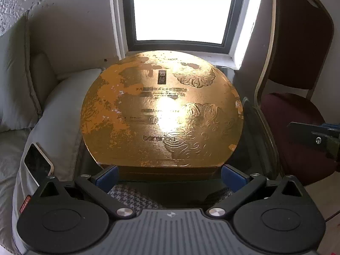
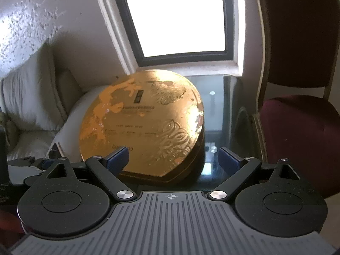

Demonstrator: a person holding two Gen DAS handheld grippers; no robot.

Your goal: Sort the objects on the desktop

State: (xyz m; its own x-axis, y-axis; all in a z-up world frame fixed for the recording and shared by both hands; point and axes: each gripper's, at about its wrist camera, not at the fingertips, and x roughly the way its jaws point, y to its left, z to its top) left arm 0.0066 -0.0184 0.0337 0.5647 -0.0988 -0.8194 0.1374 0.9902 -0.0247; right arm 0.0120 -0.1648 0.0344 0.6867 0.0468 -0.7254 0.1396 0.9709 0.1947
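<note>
Both grippers hang over the glass table [image 2: 221, 110] with their blue-padded fingers spread wide and nothing clamped between them. In the left wrist view, the left gripper [image 1: 170, 176] sits at the bottom centre of the frame, its fingers [image 1: 106, 176] standing just beside the near flat edge of the round gold box [image 1: 161, 110], one at each end of that edge; whether the pads touch the box I cannot tell. The box fills the middle of that frame, its worn gold lid closed and shining under the bright window [image 1: 180, 8] at the top. In the right wrist view, the right gripper [image 2: 174, 158] is low in the frame, its left finger [image 2: 118, 156] in front of the lid's near edge, its right finger [image 2: 230, 159] over bare glass beside the box. A phone [image 1: 37, 163] lies on the pale sofa [image 1: 59, 114] at lower left, and a maroon chair [image 1: 297, 68] stands at the right.
</note>
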